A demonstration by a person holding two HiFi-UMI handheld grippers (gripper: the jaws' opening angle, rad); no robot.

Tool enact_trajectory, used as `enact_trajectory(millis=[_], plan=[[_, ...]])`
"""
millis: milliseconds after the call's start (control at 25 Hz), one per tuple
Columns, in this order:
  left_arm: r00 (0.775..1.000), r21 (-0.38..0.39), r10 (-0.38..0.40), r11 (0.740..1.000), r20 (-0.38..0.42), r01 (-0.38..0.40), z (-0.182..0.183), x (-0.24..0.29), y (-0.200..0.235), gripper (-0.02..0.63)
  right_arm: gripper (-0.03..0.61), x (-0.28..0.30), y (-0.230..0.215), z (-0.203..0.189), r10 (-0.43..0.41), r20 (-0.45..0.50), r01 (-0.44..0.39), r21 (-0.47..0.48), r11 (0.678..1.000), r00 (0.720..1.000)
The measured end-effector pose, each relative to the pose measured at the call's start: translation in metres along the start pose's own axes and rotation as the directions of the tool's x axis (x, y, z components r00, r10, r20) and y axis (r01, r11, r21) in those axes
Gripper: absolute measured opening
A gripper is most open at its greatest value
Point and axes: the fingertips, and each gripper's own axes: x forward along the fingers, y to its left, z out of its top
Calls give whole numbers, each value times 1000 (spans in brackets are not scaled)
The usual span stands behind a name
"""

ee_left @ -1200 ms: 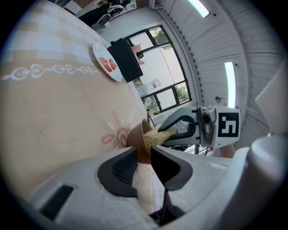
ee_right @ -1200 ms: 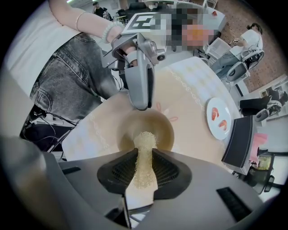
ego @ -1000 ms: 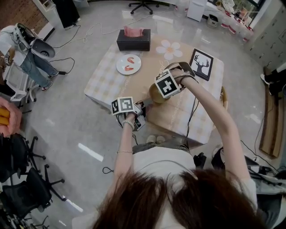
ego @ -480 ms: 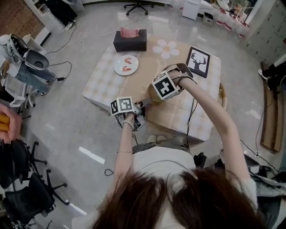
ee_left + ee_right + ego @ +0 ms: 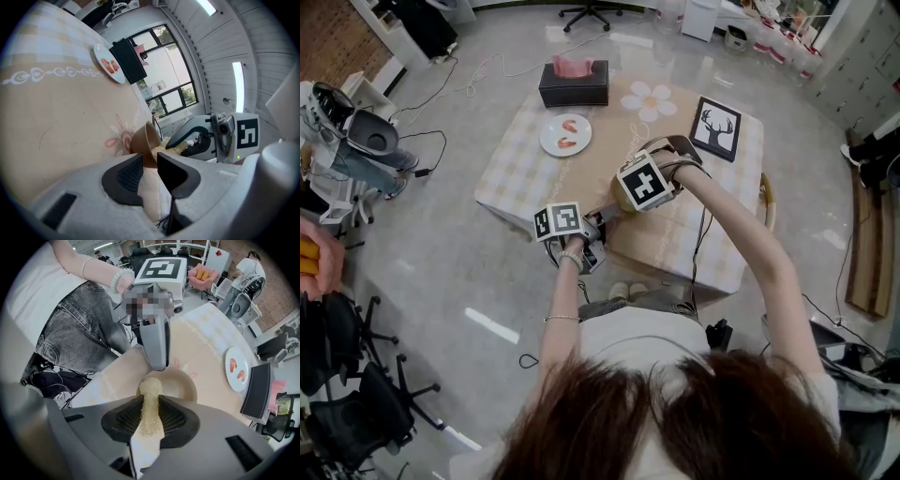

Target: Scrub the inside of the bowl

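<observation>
A tan bowl (image 5: 622,199) is held tilted over the table's near edge. My left gripper (image 5: 602,217) grips its rim, and in the left gripper view the bowl (image 5: 143,139) wall runs between the two dark pads, which are shut on it. My right gripper (image 5: 627,199) is shut on a yellowish mesh scrub cloth (image 5: 150,401). The cloth's tip reaches into the bowl (image 5: 182,384) and touches its inside. From the right gripper view the left gripper (image 5: 157,363) stands at the bowl's far rim. The right gripper (image 5: 189,138) and the cloth (image 5: 169,149) also show in the left gripper view.
The table (image 5: 521,165) has a checked beige cloth. On it stand a white plate with red pieces (image 5: 564,135), a black tissue box (image 5: 573,84), a flower mat (image 5: 650,101) and a framed deer picture (image 5: 720,128). Office chairs (image 5: 347,375) and cables stand at the left.
Both grippers stay at the bowl with the same grips. The right gripper has shifted only slightly over the bowl, and the head view has tipped a little.
</observation>
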Motion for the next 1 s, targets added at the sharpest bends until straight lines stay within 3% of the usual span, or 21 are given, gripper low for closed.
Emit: enact_trajectory(millis=[480, 680, 1000], plan=[[1000, 0, -13, 1000, 3, 13, 0, -3, 0, 103, 91, 4, -15, -1, -39, -15, 39, 39, 998, 999], [1000, -3, -10, 1000, 9, 10, 1, -3, 1, 103, 91, 3, -18, 15, -38, 54, 38, 8, 999, 998], [1000, -10, -10, 1000, 11, 10, 1, -4, 2, 103, 91, 2, -29, 17, -76, 73, 74, 20, 997, 994]])
